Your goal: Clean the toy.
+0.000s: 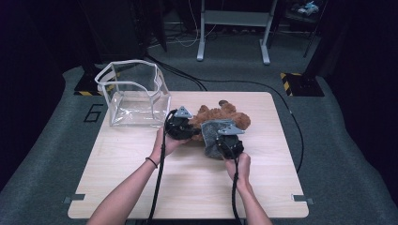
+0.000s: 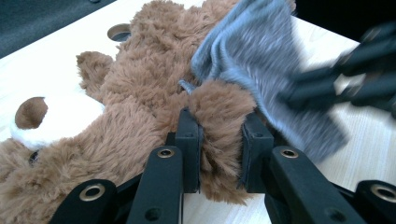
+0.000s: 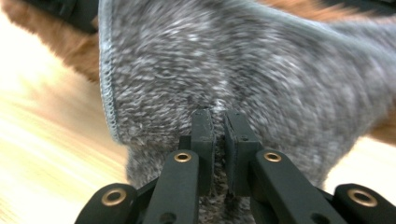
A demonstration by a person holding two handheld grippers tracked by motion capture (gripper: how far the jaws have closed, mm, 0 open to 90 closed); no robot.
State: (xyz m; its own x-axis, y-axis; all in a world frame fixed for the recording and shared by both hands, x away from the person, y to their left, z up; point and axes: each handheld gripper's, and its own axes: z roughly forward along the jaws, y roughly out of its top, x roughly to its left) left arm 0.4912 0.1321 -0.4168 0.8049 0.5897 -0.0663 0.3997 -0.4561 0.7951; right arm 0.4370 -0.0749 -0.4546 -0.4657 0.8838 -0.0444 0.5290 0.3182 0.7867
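Brown teddy bear (image 2: 140, 93) flat mid-table (image 1: 141, 187), limb clamped in the left gripper (image 2: 219, 144) to anchor it — grey cloth (image 3: 243, 74) pinched tight by the right gripper (image 3: 219, 135) (probably for dressing), clear bag (image 1: 133, 93) nearby.

Setting: dim workroom with a light wooden table (image 1: 187, 187).
Grey carpet floor (image 1: 342, 154); white metal frame legs (image 1: 234, 28) beyond; black cables (image 1: 244, 84); yellow-black hazard tape (image 1: 300, 77); surroundings dark.
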